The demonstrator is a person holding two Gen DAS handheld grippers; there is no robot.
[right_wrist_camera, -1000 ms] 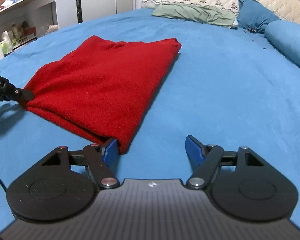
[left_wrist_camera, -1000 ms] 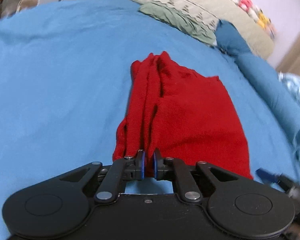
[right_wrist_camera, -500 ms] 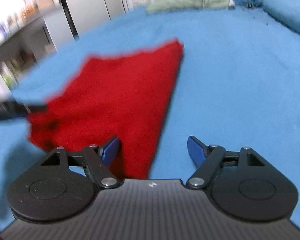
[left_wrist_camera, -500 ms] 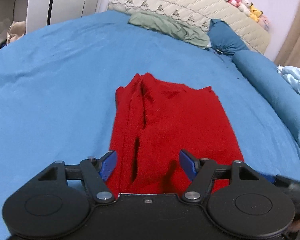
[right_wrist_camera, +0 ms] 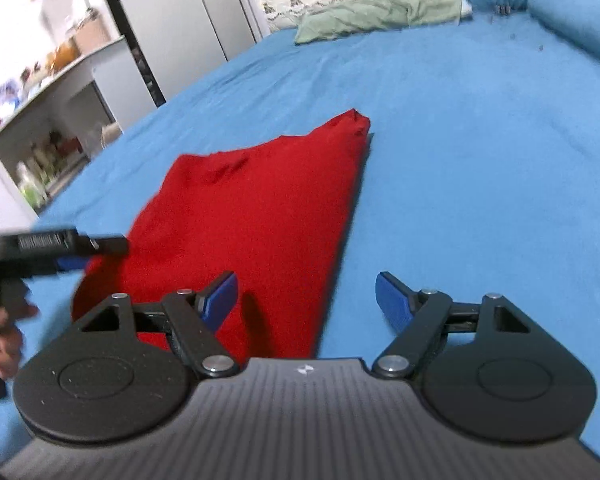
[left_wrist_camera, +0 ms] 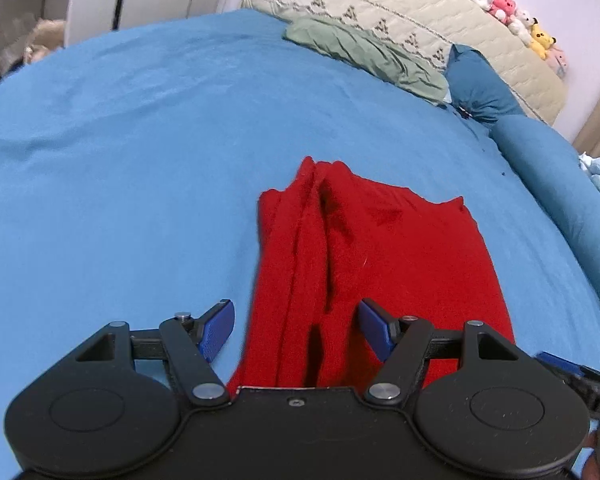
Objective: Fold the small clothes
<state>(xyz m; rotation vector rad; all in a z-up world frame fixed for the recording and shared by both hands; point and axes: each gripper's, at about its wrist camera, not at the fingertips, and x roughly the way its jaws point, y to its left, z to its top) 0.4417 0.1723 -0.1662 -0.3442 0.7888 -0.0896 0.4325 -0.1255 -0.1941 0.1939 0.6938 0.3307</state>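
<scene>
A folded red garment [left_wrist_camera: 376, 264] lies flat on the blue bed sheet [left_wrist_camera: 120, 184]; it also shows in the right wrist view [right_wrist_camera: 252, 216]. My left gripper [left_wrist_camera: 296, 330] is open and empty, raised over the garment's near left edge, where several folded layers bunch. My right gripper [right_wrist_camera: 306, 298] is open and empty, above the garment's near right corner. The left gripper's body [right_wrist_camera: 56, 246] shows at the left edge of the right wrist view, and the right gripper's tip [left_wrist_camera: 560, 362] at the lower right of the left wrist view.
A green cloth [left_wrist_camera: 364, 56] and a cream headboard cushion [left_wrist_camera: 420, 24] lie at the far end of the bed. Blue pillows [left_wrist_camera: 540, 168] run along the right side. A white desk with shelves [right_wrist_camera: 56, 120] stands left of the bed.
My left gripper opened and let go of the garment's edge, then lifted back. My right gripper rose and drew away from the corner. The garment settled flat on the sheet.
</scene>
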